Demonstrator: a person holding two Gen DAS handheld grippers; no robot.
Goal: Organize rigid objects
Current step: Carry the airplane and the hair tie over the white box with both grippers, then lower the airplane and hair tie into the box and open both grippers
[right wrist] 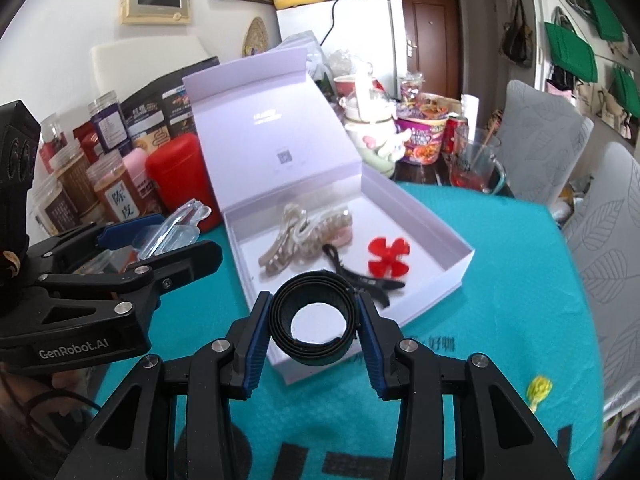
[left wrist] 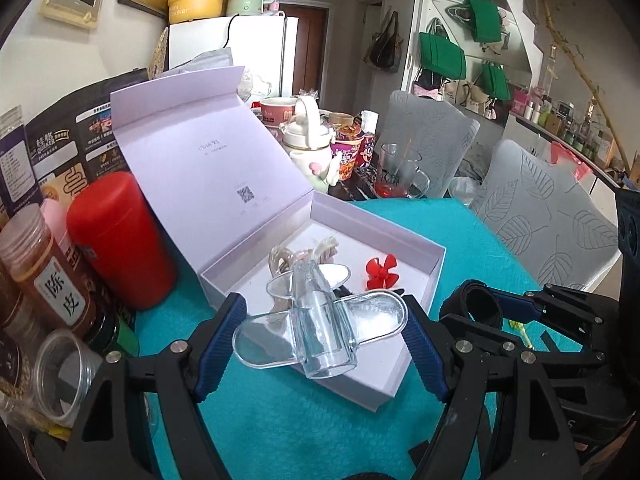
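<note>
An open white box (left wrist: 416, 360) (right wrist: 452, 280) lies on the teal table cover. Inside are a beige claw clip (right wrist: 304, 240), a red flower clip (right wrist: 388, 258) (left wrist: 382, 272) and a black clip (right wrist: 360, 276). My left gripper (left wrist: 320, 338) is shut on a clear plastic hair clip (left wrist: 320, 320), held over the box's near edge; it also shows in the right wrist view (right wrist: 172, 232). My right gripper (right wrist: 314, 320) is shut on a black coiled band (right wrist: 314, 286), held over the box's front corner; the band also shows in the left wrist view (left wrist: 480, 308).
A red canister (left wrist: 120, 240) and several jars (left wrist: 44, 272) stand left of the box. A teapot (left wrist: 312, 140), noodle cup (left wrist: 348, 148) and glass mug (left wrist: 400, 176) stand behind. A small yellow item (right wrist: 538, 390) lies on the cover at right. Two chairs (left wrist: 552, 220) stand right.
</note>
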